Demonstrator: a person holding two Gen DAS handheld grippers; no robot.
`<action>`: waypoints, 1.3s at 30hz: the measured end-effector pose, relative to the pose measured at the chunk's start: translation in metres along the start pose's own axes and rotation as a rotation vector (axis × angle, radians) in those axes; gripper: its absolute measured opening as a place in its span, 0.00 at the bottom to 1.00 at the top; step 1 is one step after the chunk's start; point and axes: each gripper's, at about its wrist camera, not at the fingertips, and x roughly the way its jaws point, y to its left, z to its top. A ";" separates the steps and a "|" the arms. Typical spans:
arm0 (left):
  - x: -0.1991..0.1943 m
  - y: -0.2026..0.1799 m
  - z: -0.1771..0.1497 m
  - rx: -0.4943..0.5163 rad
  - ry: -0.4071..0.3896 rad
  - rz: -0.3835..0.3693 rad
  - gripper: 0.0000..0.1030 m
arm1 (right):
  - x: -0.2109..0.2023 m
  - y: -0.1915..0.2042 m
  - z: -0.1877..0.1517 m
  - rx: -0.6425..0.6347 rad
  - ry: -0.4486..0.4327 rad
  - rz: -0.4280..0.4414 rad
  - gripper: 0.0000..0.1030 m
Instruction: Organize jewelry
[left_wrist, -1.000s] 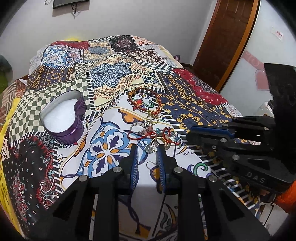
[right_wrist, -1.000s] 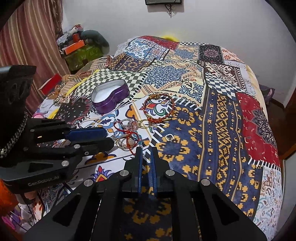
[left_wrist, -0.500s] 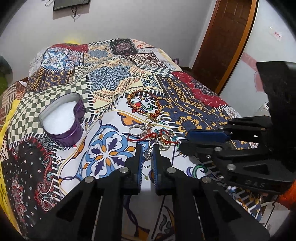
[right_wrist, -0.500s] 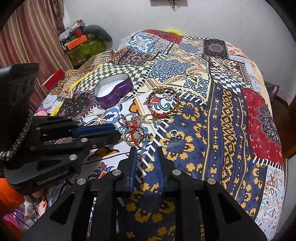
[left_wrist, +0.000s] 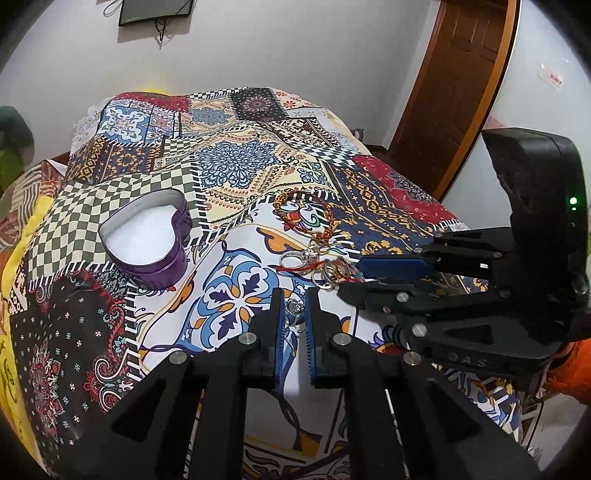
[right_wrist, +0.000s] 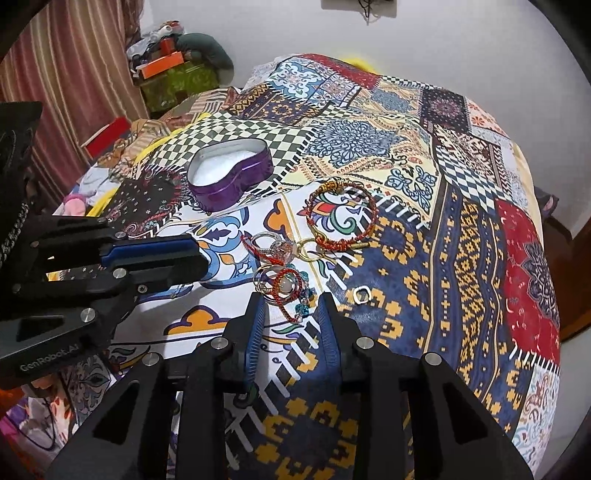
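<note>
A purple heart-shaped tin (left_wrist: 147, 240) with a white lining lies open on the patterned bedspread; it also shows in the right wrist view (right_wrist: 231, 173). A pile of rings and red cord bracelets (right_wrist: 284, 273) lies mid-bed, with a large red beaded bracelet (right_wrist: 341, 219) behind it and a lone ring (right_wrist: 361, 294) to the right. My left gripper (left_wrist: 294, 310) is shut on a small silver earring (left_wrist: 293, 306). My right gripper (right_wrist: 291, 314) is open, its fingers on either side of the pile's near edge.
The patchwork bedspread (left_wrist: 236, 162) covers the whole bed. A wooden door (left_wrist: 458, 88) stands at the right. Striped curtains (right_wrist: 66, 74) and cluttered boxes (right_wrist: 173, 70) are at the far left of the right wrist view.
My left gripper has closed on the silver earring and lifted slightly. My right gripper has opened and moved forward to the pile.
</note>
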 end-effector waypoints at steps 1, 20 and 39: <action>0.000 0.000 0.000 0.000 -0.001 -0.001 0.09 | 0.001 0.000 0.000 -0.003 -0.002 -0.007 0.17; -0.034 -0.003 0.005 -0.003 -0.066 0.037 0.09 | -0.036 -0.013 -0.001 0.096 -0.095 -0.031 0.04; -0.081 -0.003 0.024 -0.004 -0.195 0.086 0.09 | -0.098 0.001 0.034 0.086 -0.289 -0.033 0.04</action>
